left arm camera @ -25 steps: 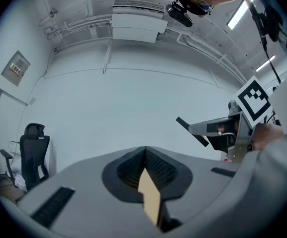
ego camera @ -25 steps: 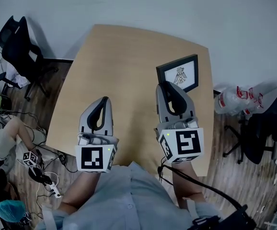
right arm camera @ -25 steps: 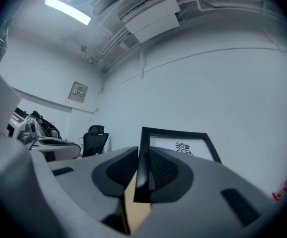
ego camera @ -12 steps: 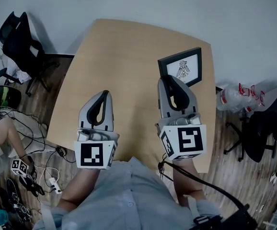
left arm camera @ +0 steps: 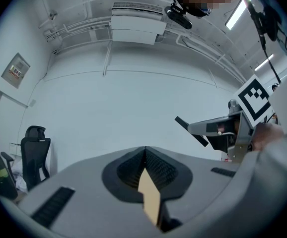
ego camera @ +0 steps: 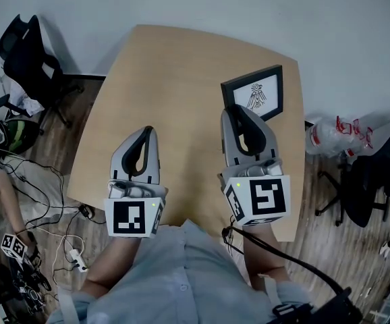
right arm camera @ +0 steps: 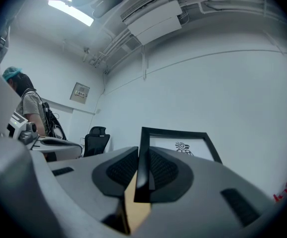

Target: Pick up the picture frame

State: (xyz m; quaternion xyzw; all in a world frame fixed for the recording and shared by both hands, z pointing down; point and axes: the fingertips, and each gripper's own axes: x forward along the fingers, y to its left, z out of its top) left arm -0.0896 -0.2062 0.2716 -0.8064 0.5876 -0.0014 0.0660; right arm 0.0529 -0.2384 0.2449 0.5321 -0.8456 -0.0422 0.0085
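Head view: black-framed picture frame with a white print (ego camera: pixel 252 94) stands upright near the far right edge of the light wooden table (ego camera: pixel 181 73). Grey right gripper (ego camera: pixel 237 111) sits at the frame's left edge. Grey left gripper (ego camera: pixel 146 133) is over the table, well apart from the frame.

Left gripper view: jaws pressed together, nothing between them.

Right gripper view: jaws clamped on the frame's left black edge.

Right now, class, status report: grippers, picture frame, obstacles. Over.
Left gripper shut, empty. Right gripper clamped on picture frame, left edge. Frame upright on table. Nothing blocking.
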